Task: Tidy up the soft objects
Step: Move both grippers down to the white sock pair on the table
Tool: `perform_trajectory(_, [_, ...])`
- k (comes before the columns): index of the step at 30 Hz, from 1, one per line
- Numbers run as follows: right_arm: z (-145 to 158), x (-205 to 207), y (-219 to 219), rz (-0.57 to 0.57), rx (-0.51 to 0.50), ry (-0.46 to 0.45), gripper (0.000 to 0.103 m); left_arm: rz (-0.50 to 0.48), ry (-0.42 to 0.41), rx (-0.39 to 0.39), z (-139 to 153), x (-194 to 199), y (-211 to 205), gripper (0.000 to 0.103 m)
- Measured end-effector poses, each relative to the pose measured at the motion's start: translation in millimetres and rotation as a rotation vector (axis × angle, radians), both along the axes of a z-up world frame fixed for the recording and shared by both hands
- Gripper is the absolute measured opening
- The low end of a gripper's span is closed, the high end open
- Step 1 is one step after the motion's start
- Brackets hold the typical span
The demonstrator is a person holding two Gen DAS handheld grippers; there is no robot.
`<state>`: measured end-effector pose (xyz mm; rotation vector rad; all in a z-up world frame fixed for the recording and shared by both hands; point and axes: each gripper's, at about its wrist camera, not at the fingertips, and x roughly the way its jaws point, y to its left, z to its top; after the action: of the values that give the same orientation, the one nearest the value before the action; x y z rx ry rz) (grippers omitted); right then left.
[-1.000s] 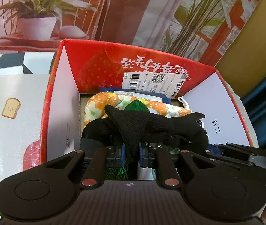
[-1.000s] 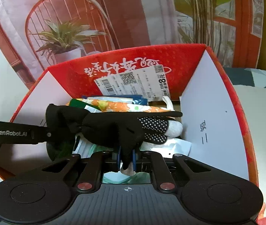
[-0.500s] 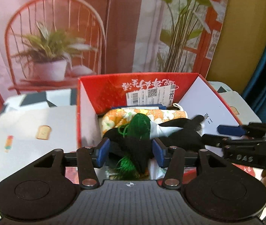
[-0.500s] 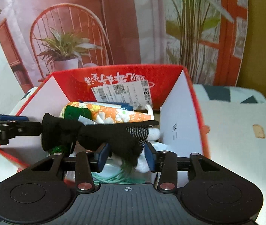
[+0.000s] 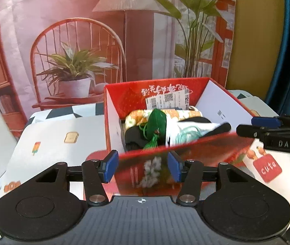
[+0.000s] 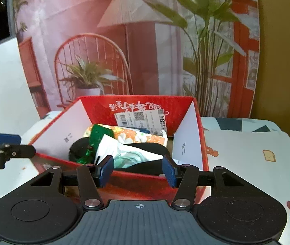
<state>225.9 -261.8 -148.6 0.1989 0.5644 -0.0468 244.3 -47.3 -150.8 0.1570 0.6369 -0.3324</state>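
Both the left gripper (image 5: 143, 165) and right gripper (image 6: 137, 170) hang released and empty at lower frame, before a red box (image 6: 145, 103) holding a black glove (image 6: 145, 168) among cloths.

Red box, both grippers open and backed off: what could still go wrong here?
The black glove lies against the front wall of the red box, and could slip out if jostled. The soft pile reaches nearly to the front rim, so another item may not settle. The left gripper and right gripper sit close to that wall; a forward move might shove the box.
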Motion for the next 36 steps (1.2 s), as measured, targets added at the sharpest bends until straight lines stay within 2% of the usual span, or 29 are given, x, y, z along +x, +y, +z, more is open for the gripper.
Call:
perform_trajectory(3, [-6.7,-19.7,0.8,0.000,0.008,-0.024,0.050,0.011,0.013,-0.010,-14.1,-20.0,9.0,0.056])
perform_trajectory(8, [-27.1,-50.2,5.9,-0.005,0.045,-0.016,0.050,0.044,0.087,-0.040,-44.3,-41.5,21.4,0.056])
perform_trajectory(13, [-51.2,-79.3,12.3,-0.021,0.067,0.026,0.050,0.067,0.146,-0.064,-66.8,-55.6,31.1,0.056])
perform_trajectory(17, [-67.4,-102.0,22.4,-0.049,-0.013,0.075,0.051,0.088,0.168,-0.061,-80.3,-64.5,35.4,0.056])
perform_trajectory(21, [-84.3,-120.9,25.4,-0.087,0.025,0.103,0.053,0.104,0.193,-0.066,-91.6,-72.7,37.2,0.056])
perform_trajectory(29, [-103.4,-127.9,32.3,-0.100,0.005,0.139,0.058,0.106,0.213,-0.024,-106.0,-80.0,35.3,0.056])
perform_trajectory(36, [-109.1,-124.1,31.1,-0.091,0.019,0.174,0.058,0.116,0.258,-0.043,-113.5,-76.9,41.1,0.056])
